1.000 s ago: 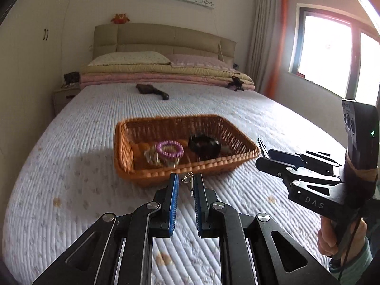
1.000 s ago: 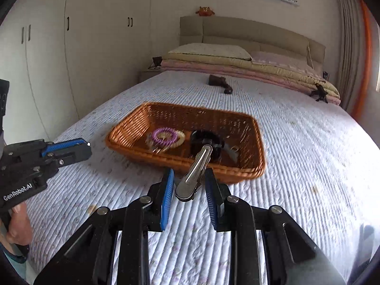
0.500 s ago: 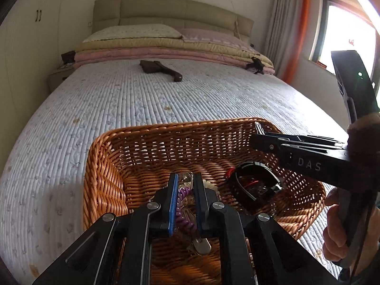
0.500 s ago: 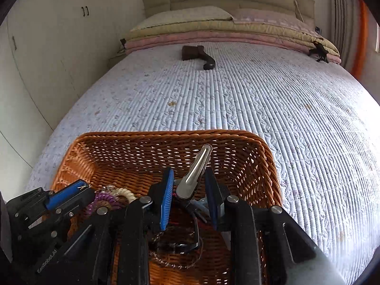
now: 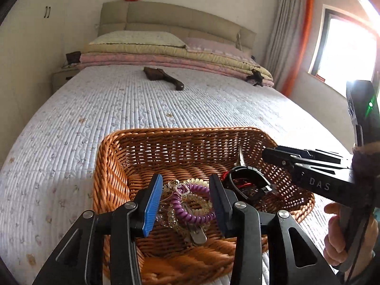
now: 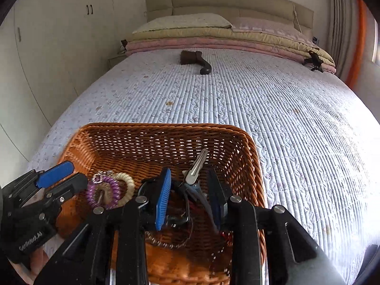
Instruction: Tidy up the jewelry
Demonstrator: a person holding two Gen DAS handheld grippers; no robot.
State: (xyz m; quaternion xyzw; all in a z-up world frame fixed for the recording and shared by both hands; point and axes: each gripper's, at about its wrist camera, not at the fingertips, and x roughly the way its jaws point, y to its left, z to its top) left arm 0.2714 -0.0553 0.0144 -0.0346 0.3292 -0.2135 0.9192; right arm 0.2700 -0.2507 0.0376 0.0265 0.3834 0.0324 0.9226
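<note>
Wardrobe doors [image 6: 54, 47] lined the left wall, and beside them we saw a wide bed [image 5: 118, 109] under a pale quilted cover, with folded blankets [image 5: 166, 57] and pillows stacked against a padded headboard [image 5: 175, 19]. A dark wooden brush [image 5: 163, 77] lay alone on the quilt, well apart from everything else. Toward the right of the left wrist view stood grey and orange curtains [image 5: 292, 47] and a bright window [image 5: 349, 47].

On the near part of the quilt sat a wicker basket [image 5: 111, 171]. We held our left gripper [image 5: 185, 199] over its left half, jaws opening and pressing on nothing, and directly below the gap lay a purple coil hair tie [image 5: 190, 211] on a cream coil tie [image 6: 128, 187], with a small jewelled piece [image 5: 181, 188] on top. To their right lay a black strap item [image 5: 247, 180].

Our right gripper [image 6: 190, 194] hovered over the basket's right half, jaws opening too; a silver hair clip [image 6: 197, 163] stood tilted between them, but we could not tell whether the pads touched it.

Only the left wrist view showed the window, a bedside table [image 5: 64, 78] and the hand [image 5: 342, 239] gripping the right tool. Only the right wrist view showed the clip's full length and a fine chain [image 6: 163, 242] on the basket floor.
</note>
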